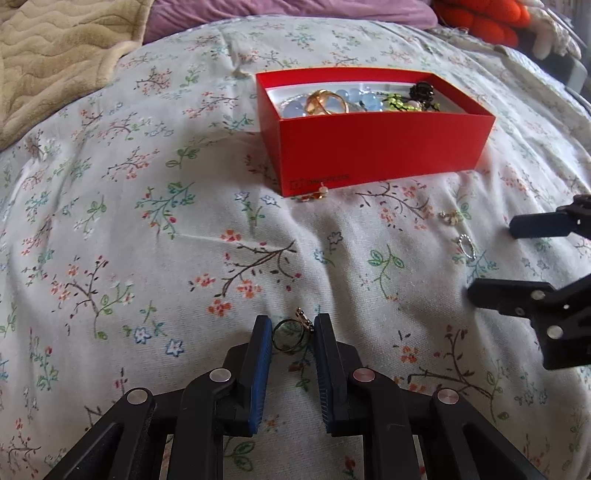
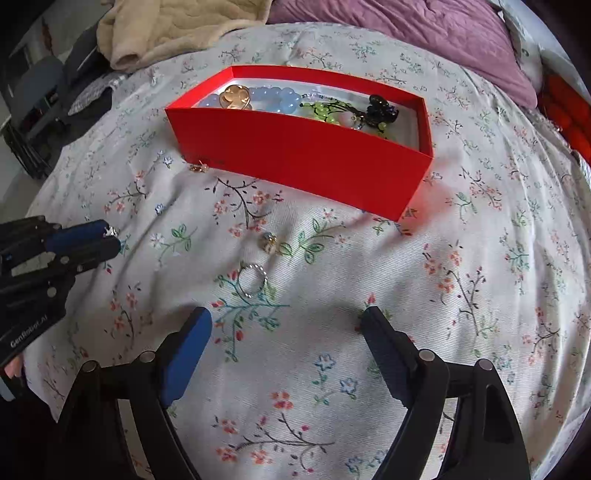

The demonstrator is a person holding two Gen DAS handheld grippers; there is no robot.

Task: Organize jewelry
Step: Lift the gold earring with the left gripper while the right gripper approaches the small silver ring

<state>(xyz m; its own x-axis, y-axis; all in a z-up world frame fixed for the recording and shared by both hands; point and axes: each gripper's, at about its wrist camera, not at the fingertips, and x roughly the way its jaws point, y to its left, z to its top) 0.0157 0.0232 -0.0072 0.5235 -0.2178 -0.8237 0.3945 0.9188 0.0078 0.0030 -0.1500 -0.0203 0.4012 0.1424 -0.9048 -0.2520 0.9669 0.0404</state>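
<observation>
Left wrist view: left gripper (image 1: 291, 328) pinches a thin gold ring (image 1: 290, 334) low over the bedspread (image 1: 147, 258), short of the red box (image 1: 369, 147). Right gripper (image 2: 286, 321) gapes empty beside a silver ring (image 2: 252, 280). Risk: the narrow hoop could twist free and vanish into the busy print.

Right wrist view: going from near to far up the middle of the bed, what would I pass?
Right gripper → silver ring → small gold earring → red box of beads → purple pillow.
</observation>
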